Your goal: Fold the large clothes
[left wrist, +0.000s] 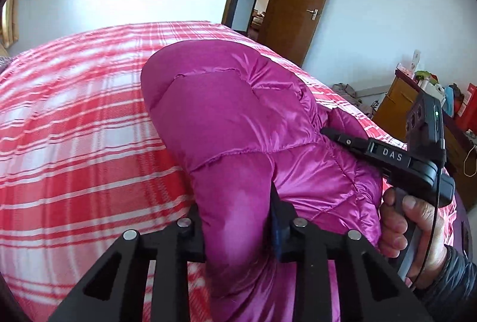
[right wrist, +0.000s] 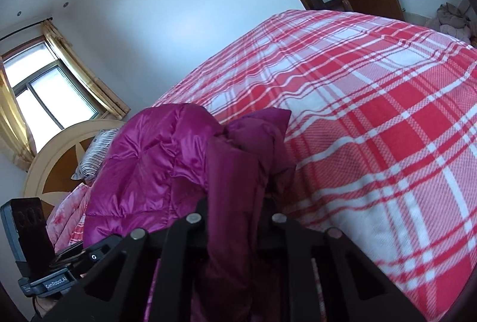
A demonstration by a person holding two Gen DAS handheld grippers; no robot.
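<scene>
Bed (left wrist: 74, 119) fills both my views, one of it, under a red and white plaid cover. One magenta puffer jacket (left wrist: 238, 113) lies bunched on it, part raised off the cover. I count two grippers. My left gripper (left wrist: 238, 235) is clamped on a thick fold of jacket that rises straight up between its fingers and blocks the fingertips. My right gripper (right wrist: 235, 220) pinches a darker fold the same way; in the left view its tip is buried in the jacket's right side. One hand (left wrist: 414, 235) grips its handle. One door (left wrist: 301, 2) stands open behind; clutter by it is too small to read
</scene>
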